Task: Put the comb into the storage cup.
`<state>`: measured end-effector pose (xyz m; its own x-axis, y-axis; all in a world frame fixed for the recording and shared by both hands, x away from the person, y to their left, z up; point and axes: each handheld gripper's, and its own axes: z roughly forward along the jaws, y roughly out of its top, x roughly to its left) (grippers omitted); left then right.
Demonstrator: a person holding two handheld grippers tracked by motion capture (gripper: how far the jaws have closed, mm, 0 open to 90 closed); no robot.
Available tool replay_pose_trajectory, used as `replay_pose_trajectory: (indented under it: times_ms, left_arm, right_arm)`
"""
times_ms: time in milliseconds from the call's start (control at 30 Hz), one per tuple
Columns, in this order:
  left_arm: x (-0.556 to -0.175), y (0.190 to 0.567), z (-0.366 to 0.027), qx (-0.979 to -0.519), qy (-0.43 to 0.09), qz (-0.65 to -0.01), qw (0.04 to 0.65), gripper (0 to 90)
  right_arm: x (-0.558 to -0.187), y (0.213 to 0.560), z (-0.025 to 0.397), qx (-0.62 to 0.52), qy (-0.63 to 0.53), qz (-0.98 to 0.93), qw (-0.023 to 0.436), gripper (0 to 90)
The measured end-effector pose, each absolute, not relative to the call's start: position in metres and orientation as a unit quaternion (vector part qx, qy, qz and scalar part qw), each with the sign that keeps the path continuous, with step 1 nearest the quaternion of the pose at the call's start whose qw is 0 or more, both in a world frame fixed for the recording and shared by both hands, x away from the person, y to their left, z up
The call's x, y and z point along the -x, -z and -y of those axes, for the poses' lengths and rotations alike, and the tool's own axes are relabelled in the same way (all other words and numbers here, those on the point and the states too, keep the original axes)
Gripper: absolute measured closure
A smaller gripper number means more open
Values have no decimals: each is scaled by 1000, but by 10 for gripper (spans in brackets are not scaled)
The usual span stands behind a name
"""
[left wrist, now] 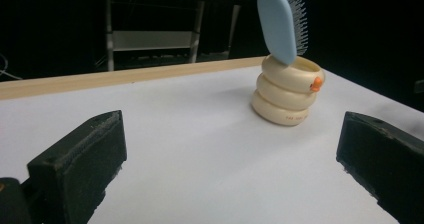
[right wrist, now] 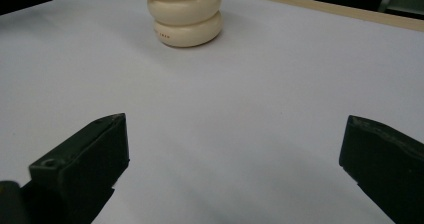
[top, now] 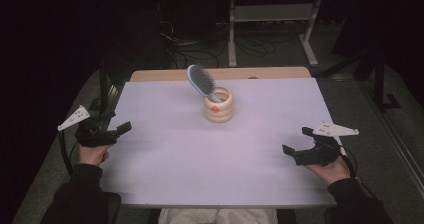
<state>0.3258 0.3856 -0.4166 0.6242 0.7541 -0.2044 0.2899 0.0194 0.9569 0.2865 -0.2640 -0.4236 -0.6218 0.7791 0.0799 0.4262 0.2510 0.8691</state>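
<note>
A cream ringed holder (top: pixel 218 105) with a small orange knob stands on the white table top (top: pixel 200 149), toward the far middle. A light blue hairbrush (top: pixel 201 82) stands in it, head up and leaning to the left. The holder (left wrist: pixel 286 96) and the brush (left wrist: pixel 281 24) also appear in the left gripper view, and the holder (right wrist: pixel 186 15) sits at the top of the right gripper view. My left gripper (top: pixel 116 128) hovers open at the table's left edge. Near the right edge my right gripper (top: pixel 297 140) is open too, with nothing between its jaws.
A wooden strip (top: pixel 220 74) runs along the table's far edge. Beyond it stand a white shelf frame (top: pixel 272 14) and loose cables (top: pixel 200 49) on the dark floor. A dark stand (top: pixel 382 79) is off to the right.
</note>
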Motion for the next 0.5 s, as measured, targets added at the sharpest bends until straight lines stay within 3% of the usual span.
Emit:
replay_pose_trajectory:
  times_ms: [500]
  left_arm:
    - [-309, 430, -399, -668, -208, -398, 594, 0]
  right_arm:
    - [-286, 423, 270, -399, -476, -761, 190, 0]
